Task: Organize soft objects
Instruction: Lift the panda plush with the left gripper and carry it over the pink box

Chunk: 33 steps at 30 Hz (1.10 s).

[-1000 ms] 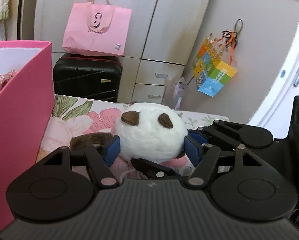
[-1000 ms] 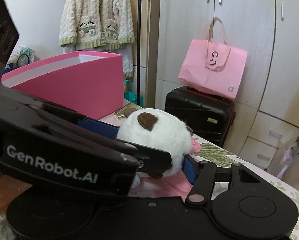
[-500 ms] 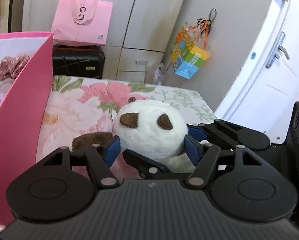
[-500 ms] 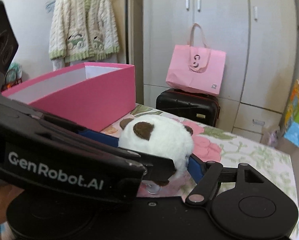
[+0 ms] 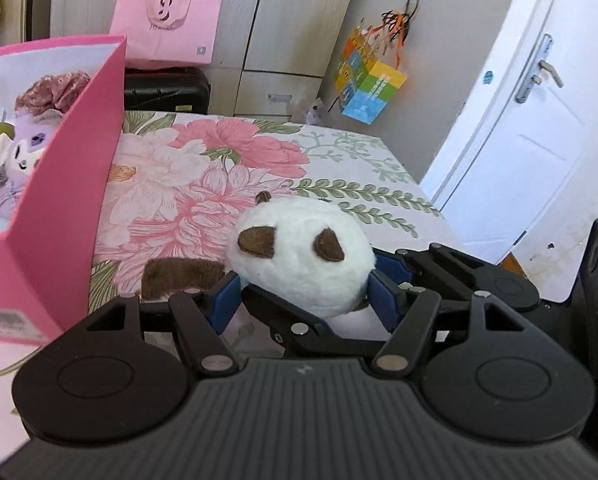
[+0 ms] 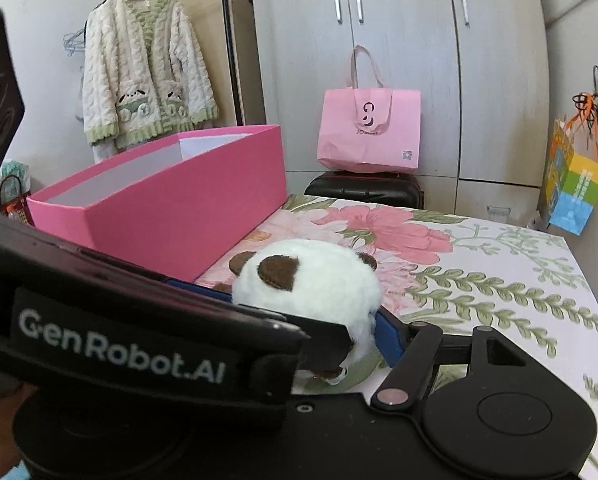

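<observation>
1. The bed [image 5: 339, 168] lies under me, its sheet printed with big pink flowers and green fronds.
2. A pink box [image 5: 59, 208] stands on the bed to my left, open at the top. In the left wrist view a purple plush [image 5: 27, 148] and other soft things lie inside it.
3. The panda plush [image 5: 299, 260] is just beside the box but outside it, over the flowered sheet. Its round white head with brown eye patches sits between both my tools.
4. My left gripper [image 5: 303, 300] clamps the panda's head: the blue pads press into the fur on either side.
5. My right gripper [image 6: 319, 320] reaches in from the right. Its jaws are closing, and its blue pads touch the white fur, with the panda between them.
6. A brown paw [image 5: 179, 276] of the panda sticks out to the left of my left pad.
</observation>
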Motion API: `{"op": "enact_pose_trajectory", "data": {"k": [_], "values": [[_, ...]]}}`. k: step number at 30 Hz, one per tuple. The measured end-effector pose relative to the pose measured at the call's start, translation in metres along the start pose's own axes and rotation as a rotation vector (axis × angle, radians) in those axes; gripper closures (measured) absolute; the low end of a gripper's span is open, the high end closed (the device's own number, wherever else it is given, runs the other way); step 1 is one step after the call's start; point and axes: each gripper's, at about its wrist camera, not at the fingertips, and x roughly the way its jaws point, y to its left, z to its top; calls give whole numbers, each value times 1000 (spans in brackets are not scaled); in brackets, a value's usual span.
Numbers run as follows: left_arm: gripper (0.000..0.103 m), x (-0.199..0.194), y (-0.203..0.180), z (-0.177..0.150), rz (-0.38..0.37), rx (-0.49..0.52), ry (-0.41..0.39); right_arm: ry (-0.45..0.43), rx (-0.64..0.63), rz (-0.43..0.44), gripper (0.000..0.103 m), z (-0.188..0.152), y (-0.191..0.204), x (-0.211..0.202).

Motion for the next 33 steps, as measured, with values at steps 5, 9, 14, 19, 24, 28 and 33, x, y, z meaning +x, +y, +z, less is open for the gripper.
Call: {"op": "enact_pose_trajectory", "data": {"k": [5, 9, 14, 19, 24, 28, 33], "values": [[36, -28, -5, -9, -23, 7, -18, -1, -35, -21, 29, 2, 20, -25], [36, -52, -4, -17, -23, 10, -35, 9, -38, -16, 29, 4, 37, -40], [36, -80, 2, -29, 11, -32, -74, 11, -62, 12, 30, 6, 60, -54], [36, -113, 6, -34, 83, -33, -91, -14, -84, 57, 30, 8, 89, -64], [36, -146, 13, -30, 157, -36, -178, -71, -89, 107, 30, 24, 114, -70], [35, -164, 21, -23, 204, -50, -262, -114, -112, 138, 30, 41, 129, -69], [35, -180, 34, -6, 227, -62, -336, -156, -170, 165, 30, 67, 144, -64]]}}
